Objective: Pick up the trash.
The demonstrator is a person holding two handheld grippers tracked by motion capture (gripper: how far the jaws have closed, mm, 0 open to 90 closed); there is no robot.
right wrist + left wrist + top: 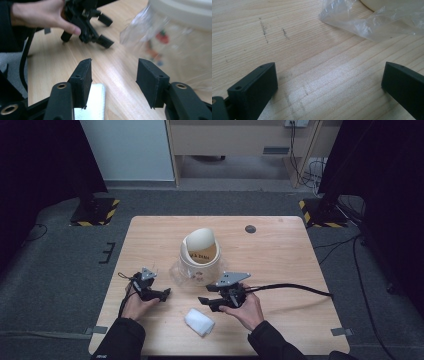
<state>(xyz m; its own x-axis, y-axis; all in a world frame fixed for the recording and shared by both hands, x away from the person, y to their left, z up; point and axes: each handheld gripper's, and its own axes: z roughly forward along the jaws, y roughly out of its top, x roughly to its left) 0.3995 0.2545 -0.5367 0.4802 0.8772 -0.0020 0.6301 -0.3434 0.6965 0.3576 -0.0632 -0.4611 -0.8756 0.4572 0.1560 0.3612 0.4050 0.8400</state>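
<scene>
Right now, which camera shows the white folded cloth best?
The high view: the white folded cloth lies whole on the table, near the right gripper. The right gripper view catches one edge behind a jaw. The left gripper view faces elsewhere.

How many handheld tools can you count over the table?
2: the left tool sits near the table's left front, and the right tool is at centre front, just above the white cloth.

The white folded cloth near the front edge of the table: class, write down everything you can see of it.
The white folded cloth is a small, soft-looking pad, folded into a rough rectangle and lying flat on the wooden table, askew to its front edge. It sits between the person's forearms, just below the right gripper. In the right gripper view its corner shows beside and beneath the open jaws, with no visible contact.
</scene>
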